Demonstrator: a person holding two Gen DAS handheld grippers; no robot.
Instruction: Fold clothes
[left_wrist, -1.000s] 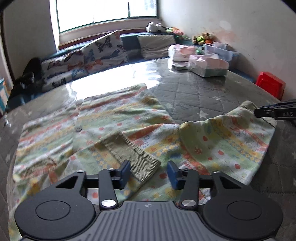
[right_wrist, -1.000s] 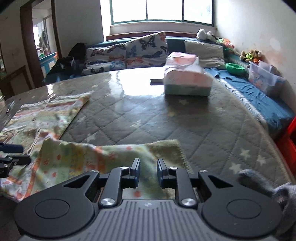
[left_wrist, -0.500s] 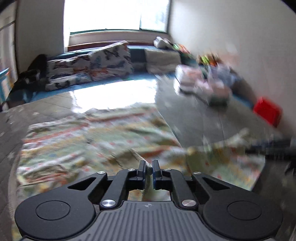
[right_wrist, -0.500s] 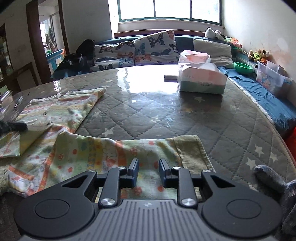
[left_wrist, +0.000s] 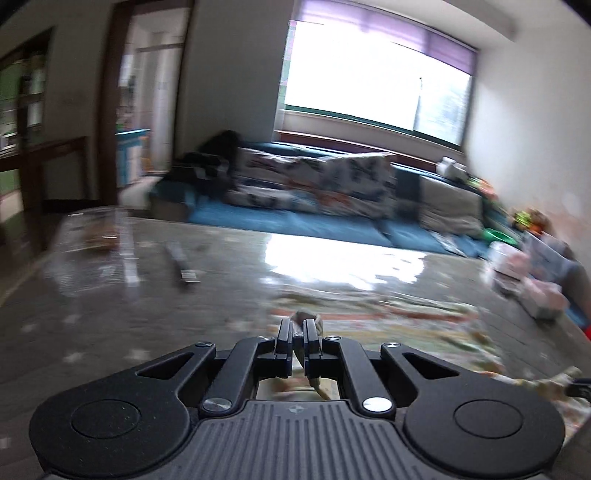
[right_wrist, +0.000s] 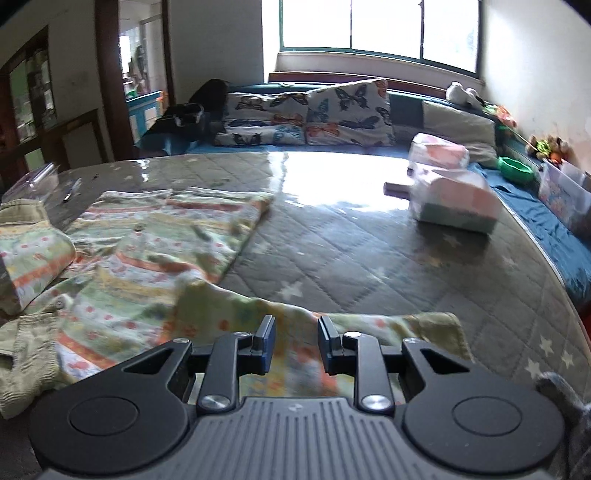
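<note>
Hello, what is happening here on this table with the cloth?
A person is folding a patterned garment on the quilted table with two hand-held tongs. The left tongs are shut on a fold of its fabric. The right tongs are slightly apart over the near sleeve; whether they grip it is unclear.

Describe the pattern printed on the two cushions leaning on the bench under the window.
Butterflies on a pale ground, on the cushions; clearest in the right wrist view.
</note>
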